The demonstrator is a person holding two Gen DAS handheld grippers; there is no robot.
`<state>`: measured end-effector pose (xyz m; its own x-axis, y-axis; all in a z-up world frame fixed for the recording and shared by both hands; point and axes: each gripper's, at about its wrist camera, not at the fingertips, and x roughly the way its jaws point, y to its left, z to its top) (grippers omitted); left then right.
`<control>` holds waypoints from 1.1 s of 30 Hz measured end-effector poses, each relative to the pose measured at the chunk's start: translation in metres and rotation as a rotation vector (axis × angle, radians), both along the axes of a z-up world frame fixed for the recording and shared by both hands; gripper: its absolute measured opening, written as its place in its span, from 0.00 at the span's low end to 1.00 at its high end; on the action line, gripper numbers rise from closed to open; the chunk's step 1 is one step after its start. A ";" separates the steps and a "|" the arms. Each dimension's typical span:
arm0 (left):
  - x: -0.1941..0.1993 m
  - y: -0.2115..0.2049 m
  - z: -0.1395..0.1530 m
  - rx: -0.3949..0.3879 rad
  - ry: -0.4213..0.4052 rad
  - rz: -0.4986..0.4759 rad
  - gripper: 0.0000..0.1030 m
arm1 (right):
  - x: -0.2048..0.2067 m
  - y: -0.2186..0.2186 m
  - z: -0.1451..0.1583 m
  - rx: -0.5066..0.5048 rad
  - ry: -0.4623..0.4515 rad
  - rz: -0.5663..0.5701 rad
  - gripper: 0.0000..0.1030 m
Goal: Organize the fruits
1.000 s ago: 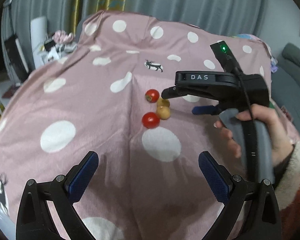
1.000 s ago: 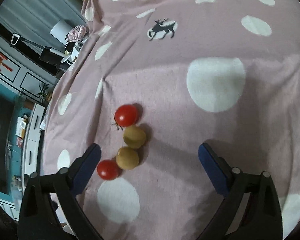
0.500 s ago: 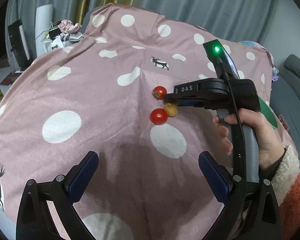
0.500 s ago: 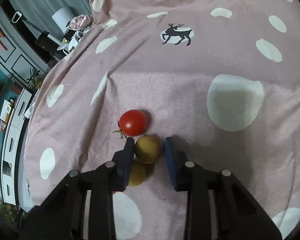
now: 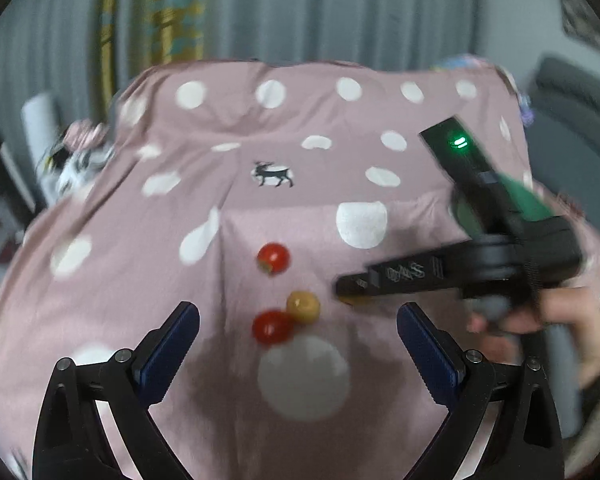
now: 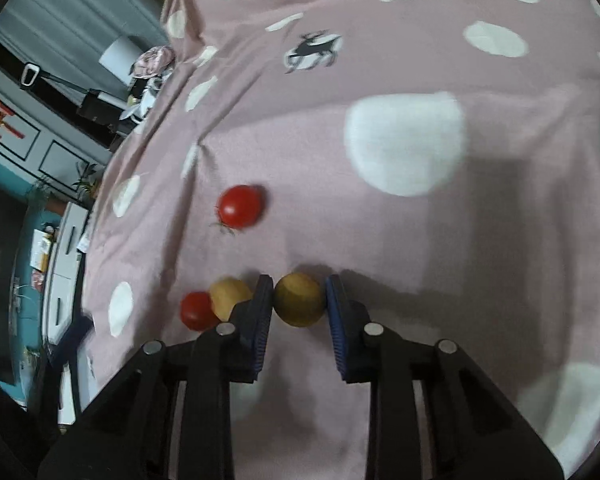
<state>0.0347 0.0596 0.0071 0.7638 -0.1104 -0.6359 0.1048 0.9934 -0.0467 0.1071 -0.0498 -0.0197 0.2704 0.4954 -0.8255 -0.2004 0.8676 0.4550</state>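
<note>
My right gripper (image 6: 299, 304) is shut on a yellow-brown round fruit (image 6: 299, 300) and holds it just above the pink dotted cloth (image 6: 380, 240). In the left wrist view the right gripper (image 5: 350, 290) shows from the side at the right. A second yellow-brown fruit (image 6: 228, 294) (image 5: 303, 306) touches a red tomato (image 6: 196, 310) (image 5: 272, 326) on the cloth. Another red tomato (image 6: 240, 205) (image 5: 274, 257) lies apart, farther back. My left gripper (image 5: 298, 336) is open and empty, hovering in front of the fruits.
A green round object (image 5: 516, 200) lies partly hidden behind the right gripper. Cluttered items (image 5: 76, 152) sit at the cloth's far left edge. White cabinets (image 6: 60, 264) stand beyond the cloth's left side.
My right gripper closed on one yellow-brown fruit and has carried it to the right, away from the other fruits. My left gripper tilted up and drew nearer the fruits.
</note>
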 end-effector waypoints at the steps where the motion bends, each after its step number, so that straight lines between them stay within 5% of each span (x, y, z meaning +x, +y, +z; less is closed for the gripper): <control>1: 0.009 -0.003 -0.004 0.016 0.014 -0.019 0.93 | 0.000 -0.005 0.001 -0.007 0.001 -0.005 0.27; 4: 0.026 -0.009 -0.013 0.034 0.079 -0.062 0.73 | -0.001 -0.025 0.003 -0.011 0.005 -0.032 0.27; 10: 0.062 -0.025 -0.038 0.096 0.216 -0.149 0.73 | -0.011 -0.066 0.002 -0.051 0.012 -0.064 0.25; 13: 0.068 -0.023 -0.045 0.066 0.275 -0.139 0.73 | -0.015 -0.073 0.005 -0.007 -0.003 -0.034 0.25; 18: 0.080 -0.010 -0.056 -0.011 0.361 -0.097 0.73 | -0.016 -0.060 0.003 -0.083 -0.026 0.003 0.27; 33: 0.090 -0.012 -0.052 -0.074 0.369 -0.094 0.53 | -0.011 -0.048 0.004 -0.094 -0.016 -0.033 0.27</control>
